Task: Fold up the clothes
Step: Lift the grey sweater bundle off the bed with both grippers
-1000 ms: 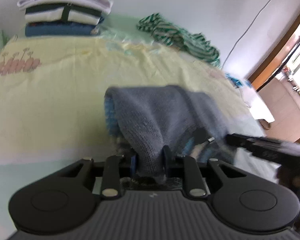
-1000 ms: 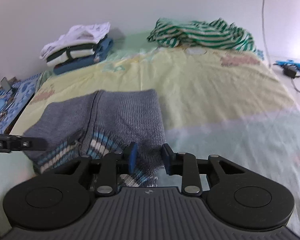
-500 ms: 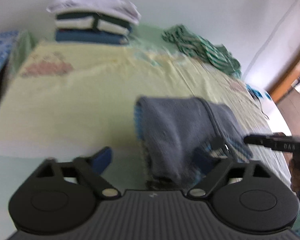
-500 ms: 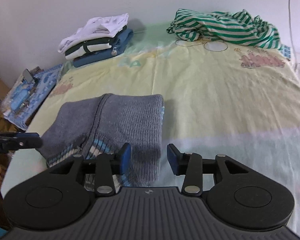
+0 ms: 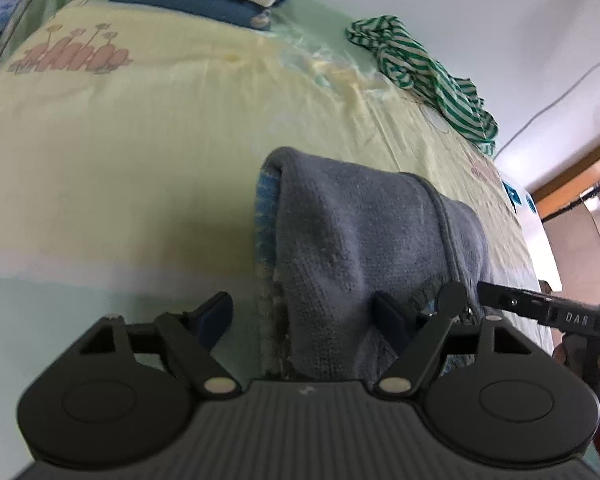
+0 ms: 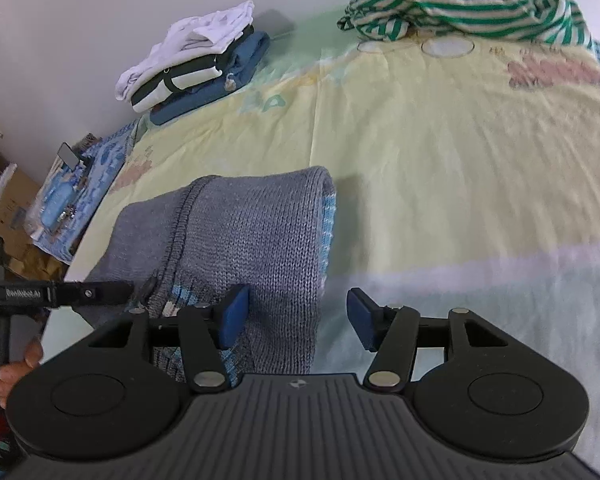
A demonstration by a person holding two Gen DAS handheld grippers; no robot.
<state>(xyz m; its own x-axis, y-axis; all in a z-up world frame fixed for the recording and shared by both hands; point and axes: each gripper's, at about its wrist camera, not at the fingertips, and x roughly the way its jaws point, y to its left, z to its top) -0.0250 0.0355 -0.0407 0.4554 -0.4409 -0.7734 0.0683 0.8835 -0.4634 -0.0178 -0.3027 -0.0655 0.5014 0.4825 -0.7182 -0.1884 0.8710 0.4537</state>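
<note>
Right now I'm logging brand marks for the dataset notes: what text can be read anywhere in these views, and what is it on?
"DAS": on the side of the right gripper, seen from the left wrist.
Light lettering on the left gripper, seen from the right wrist: too blurred to read.
Pink print on the bed sheet: blurred, unreadable.

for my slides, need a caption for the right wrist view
Right gripper open over a folded grey sweater on the bed.

Grey knit sweater (image 6: 252,232) – blue trim; striped garment (image 6: 464,4) – green-cream.
</note>
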